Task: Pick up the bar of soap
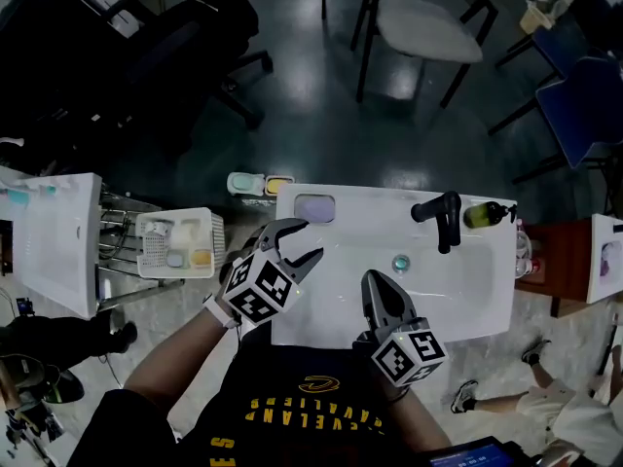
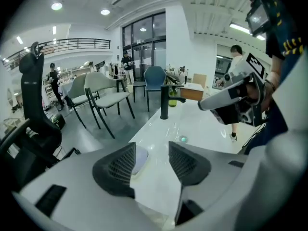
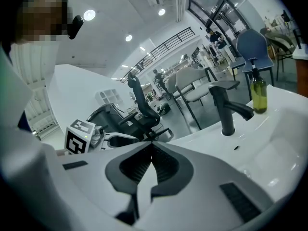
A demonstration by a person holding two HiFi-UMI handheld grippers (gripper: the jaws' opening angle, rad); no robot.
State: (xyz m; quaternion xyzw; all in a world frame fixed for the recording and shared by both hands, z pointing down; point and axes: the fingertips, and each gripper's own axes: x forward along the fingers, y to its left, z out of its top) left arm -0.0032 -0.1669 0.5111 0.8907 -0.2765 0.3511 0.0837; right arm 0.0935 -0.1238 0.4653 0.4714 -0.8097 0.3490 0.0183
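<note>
Head view: bar of soap (image 1: 314, 207), pale lilac, lies flat on the rear left corner of the white washbasin (image 1: 341, 305), well left of the black faucet (image 1: 443, 214) and the green bottle (image 1: 484, 215).

Left gripper (image 1: 304, 241) hangs just short of the soap, tilted down toward it. Jaws apart, nothing clamped. In its own view the soap (image 2: 140, 159) shows in the gap, partly behind one jaw.

Right gripper (image 1: 378, 285) sits over the front rim of the basin. Jaws together, empty.

White basket (image 1: 175, 241) stands left of the basin.
</note>
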